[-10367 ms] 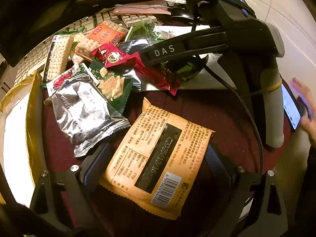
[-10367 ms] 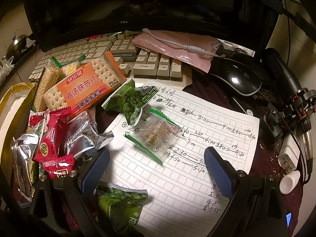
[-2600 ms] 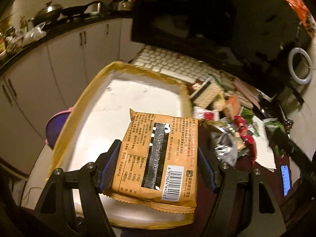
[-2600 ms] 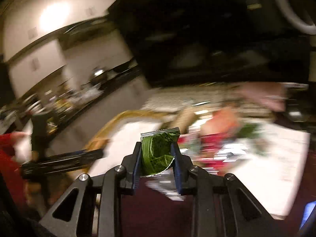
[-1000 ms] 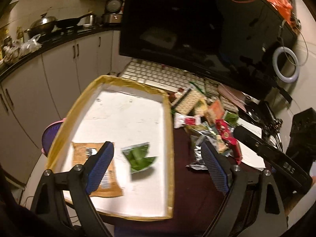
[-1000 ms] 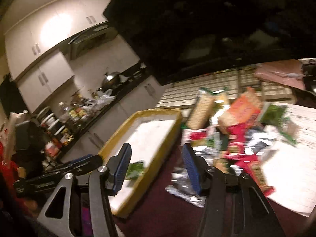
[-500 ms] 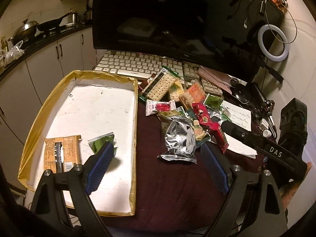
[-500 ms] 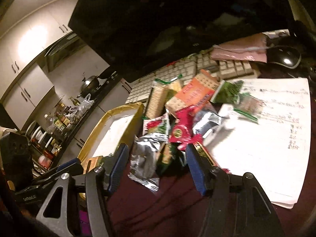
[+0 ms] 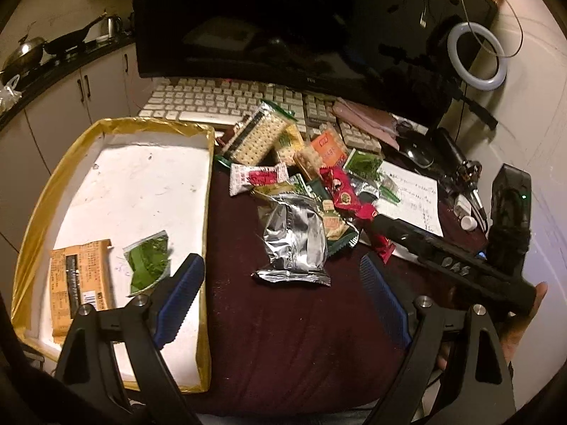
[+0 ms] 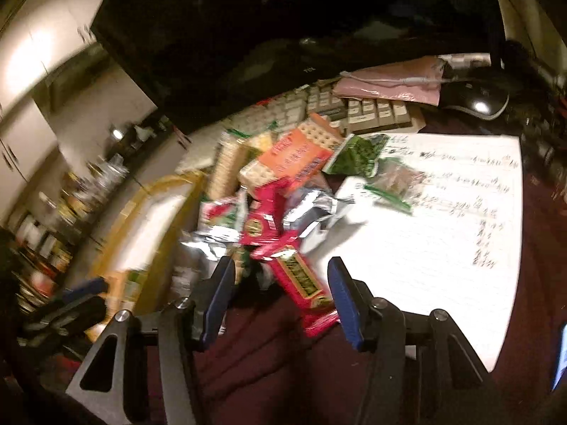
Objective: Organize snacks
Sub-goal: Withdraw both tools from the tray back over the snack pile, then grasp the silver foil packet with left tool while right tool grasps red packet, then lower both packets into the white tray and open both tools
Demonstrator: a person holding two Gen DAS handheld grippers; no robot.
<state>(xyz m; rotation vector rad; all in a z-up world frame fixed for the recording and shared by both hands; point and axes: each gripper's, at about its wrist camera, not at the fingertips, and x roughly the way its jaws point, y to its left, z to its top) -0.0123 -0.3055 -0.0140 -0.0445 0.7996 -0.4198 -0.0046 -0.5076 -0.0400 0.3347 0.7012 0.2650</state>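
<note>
Now your left gripper (image 9: 280, 294) and right gripper (image 10: 280, 297) both hang wide and empty over the snack pile (image 9: 301, 191), just right of the gold-rimmed tray (image 9: 207, 191) (two packets already inside), ready to collect more.

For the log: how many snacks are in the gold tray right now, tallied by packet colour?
In the tray:
Orange packet: 1
Green packet: 1
Total: 2
</note>
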